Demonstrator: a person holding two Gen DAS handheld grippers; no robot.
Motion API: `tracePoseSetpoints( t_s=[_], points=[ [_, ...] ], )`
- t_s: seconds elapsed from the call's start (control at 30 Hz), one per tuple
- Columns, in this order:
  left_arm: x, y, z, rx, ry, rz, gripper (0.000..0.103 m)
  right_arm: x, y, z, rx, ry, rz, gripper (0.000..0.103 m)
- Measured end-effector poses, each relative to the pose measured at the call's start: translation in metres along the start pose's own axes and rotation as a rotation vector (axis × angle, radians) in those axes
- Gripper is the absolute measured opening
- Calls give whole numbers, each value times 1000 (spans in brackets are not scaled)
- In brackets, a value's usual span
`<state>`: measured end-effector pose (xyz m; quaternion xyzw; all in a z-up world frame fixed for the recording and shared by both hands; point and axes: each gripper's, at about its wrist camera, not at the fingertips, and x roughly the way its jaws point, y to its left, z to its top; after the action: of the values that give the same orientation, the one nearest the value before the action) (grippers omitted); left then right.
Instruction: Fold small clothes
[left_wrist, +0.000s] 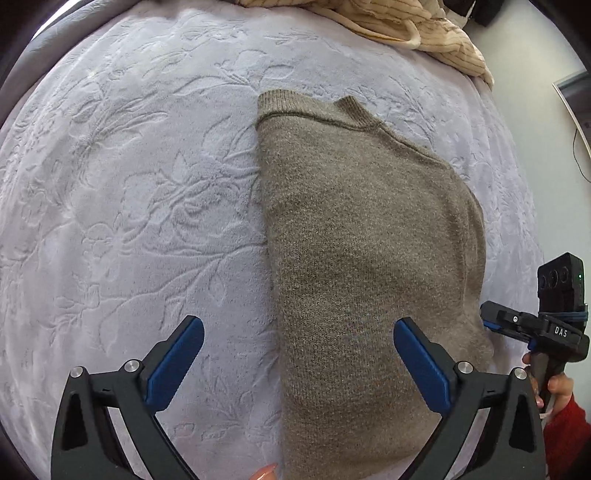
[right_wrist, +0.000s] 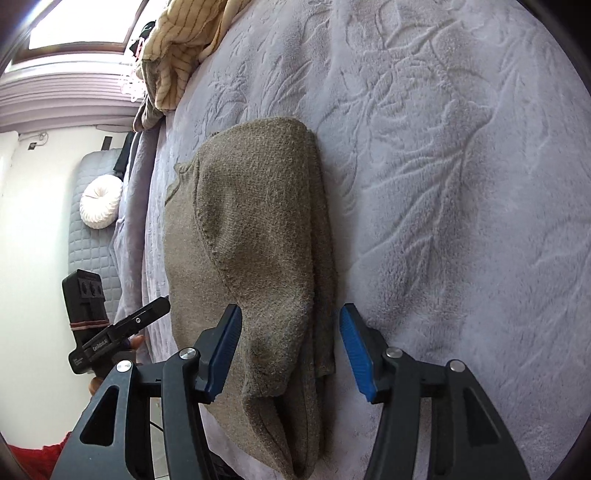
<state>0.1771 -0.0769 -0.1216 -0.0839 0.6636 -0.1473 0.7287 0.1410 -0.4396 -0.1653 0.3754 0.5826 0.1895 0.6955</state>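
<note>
A grey-brown knit sweater lies folded lengthwise on the lavender embossed bedspread. My left gripper is open and empty, hovering over the sweater's left edge near its lower part. My right gripper is open and empty, straddling the sweater's folded edge and a sleeve end. The right gripper also shows at the right edge of the left wrist view. The left gripper shows at the left of the right wrist view.
A cream striped garment is heaped at the bed's far edge; it also shows in the right wrist view. A white round cushion sits on a grey quilted surface beyond the bed edge. A window is behind.
</note>
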Motion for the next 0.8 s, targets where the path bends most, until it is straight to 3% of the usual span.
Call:
tracePoseSetpoints(
  t_s=[0.2,0.4,0.6,0.67,0.73,0.8],
  points=[
    [15,1,5,28,26,-1,103,5,-7,4,-17,46,65,59],
    [34,14,11,-41,94,-179,103,19,-16,15,-20,108,172,60],
    [46,-18,10,52,119,-206,103,44,-5,28,-37,138,230,62],
    [52,-30,9,90,126,-165,103,53,-3,30,-9,144,223,62],
    [54,-40,9,109,116,-118,102,55,-2,29,23,136,201,48],
    [48,-44,9,99,85,-115,88,52,-1,26,56,121,222,36]
  ],
)
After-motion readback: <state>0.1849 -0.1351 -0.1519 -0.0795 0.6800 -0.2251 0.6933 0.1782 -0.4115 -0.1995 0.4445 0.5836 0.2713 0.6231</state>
